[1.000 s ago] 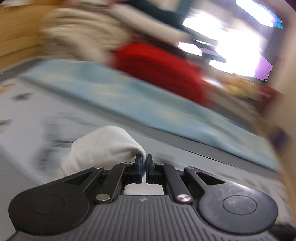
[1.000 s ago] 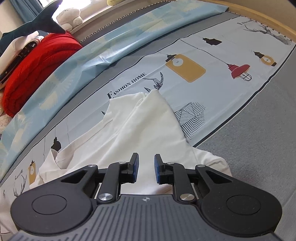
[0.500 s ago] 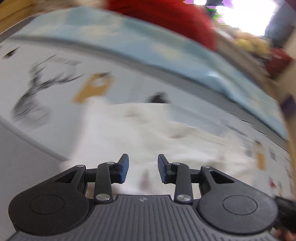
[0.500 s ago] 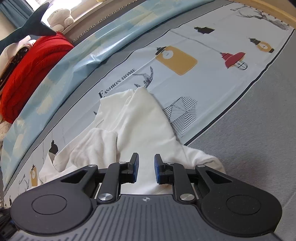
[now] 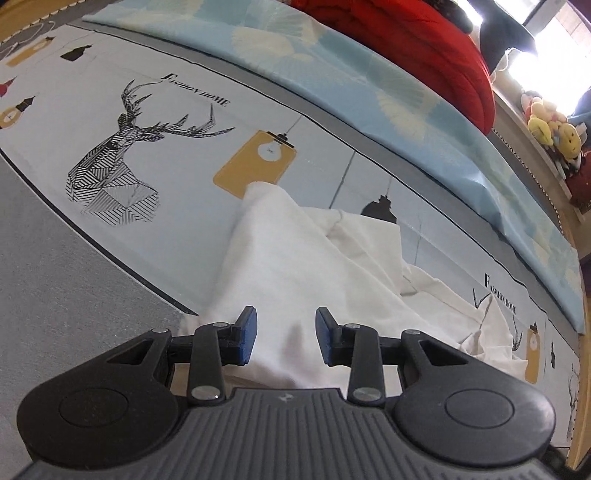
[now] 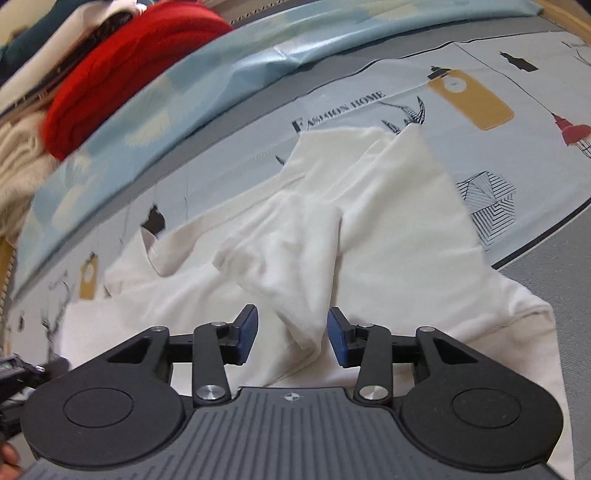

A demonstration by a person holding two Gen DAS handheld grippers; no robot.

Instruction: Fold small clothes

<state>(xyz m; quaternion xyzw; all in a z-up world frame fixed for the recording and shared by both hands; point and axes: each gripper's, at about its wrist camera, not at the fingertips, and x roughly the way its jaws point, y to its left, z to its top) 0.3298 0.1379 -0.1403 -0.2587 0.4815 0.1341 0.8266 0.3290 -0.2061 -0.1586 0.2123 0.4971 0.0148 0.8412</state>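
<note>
Both tongs newly spread over crumpled shirt [image 6: 388, 229]

Bright daylight enters from a blown-out window [image 5: 554, 33] at the left view's top right. Fisheye distortion bends all edges. The folded red knitted blanket [image 6: 122, 70] is blurred in the right view.

Bedroom, printed bedsheet [image 5: 184, 122], plush toys [image 5: 550, 125]
</note>
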